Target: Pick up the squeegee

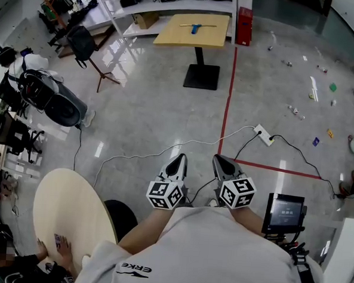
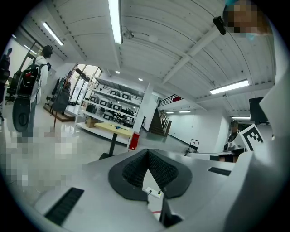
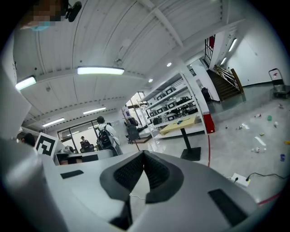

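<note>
The squeegee (image 1: pixel 196 28), blue-handled, lies on a square yellow table (image 1: pixel 171 35) far across the room; the left gripper view shows the squeegee (image 2: pixel 117 128) small in the distance, and so does the right gripper view (image 3: pixel 180 121). My left gripper (image 1: pixel 180 158) and right gripper (image 1: pixel 218 159) are held side by side close to my body, pointing toward that table. Each has its jaws shut with nothing between them, as seen on the left gripper (image 2: pixel 147 152) and the right gripper (image 3: pixel 143 153).
A red tape line (image 1: pixel 227 105) runs over the floor toward a red box (image 1: pixel 244 25). A power strip (image 1: pixel 263 135) with cables lies ahead. A round table (image 1: pixel 71 212) stands at my left, shelving (image 1: pixel 167 6) behind the yellow table, small litter (image 1: pixel 314 92) at the right.
</note>
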Demonstrator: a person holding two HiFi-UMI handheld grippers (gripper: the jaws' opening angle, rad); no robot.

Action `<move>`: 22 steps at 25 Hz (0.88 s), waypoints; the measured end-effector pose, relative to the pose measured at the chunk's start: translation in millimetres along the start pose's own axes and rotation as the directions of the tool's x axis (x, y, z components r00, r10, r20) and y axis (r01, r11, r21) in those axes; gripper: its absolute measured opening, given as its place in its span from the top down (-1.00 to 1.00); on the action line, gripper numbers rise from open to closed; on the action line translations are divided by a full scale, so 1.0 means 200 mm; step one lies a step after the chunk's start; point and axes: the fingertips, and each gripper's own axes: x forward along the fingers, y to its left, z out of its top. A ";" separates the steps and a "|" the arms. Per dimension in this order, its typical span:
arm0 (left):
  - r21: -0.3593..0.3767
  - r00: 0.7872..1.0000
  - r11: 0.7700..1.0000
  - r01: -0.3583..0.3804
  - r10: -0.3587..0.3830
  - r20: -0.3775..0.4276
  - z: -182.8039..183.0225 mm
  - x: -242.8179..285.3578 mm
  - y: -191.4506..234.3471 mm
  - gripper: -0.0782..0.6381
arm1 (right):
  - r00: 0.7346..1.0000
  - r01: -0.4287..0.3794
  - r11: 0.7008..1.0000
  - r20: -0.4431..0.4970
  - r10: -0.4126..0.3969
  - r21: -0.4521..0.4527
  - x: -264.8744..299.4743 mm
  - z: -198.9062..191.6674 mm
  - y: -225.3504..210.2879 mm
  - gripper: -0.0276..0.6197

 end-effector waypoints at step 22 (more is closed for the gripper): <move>-0.058 0.998 0.997 0.060 -0.060 0.000 0.03 0.44 0.03 0.77 | 1.000 0.000 1.000 -0.022 0.000 0.011 0.22 0.14 -0.36 0.91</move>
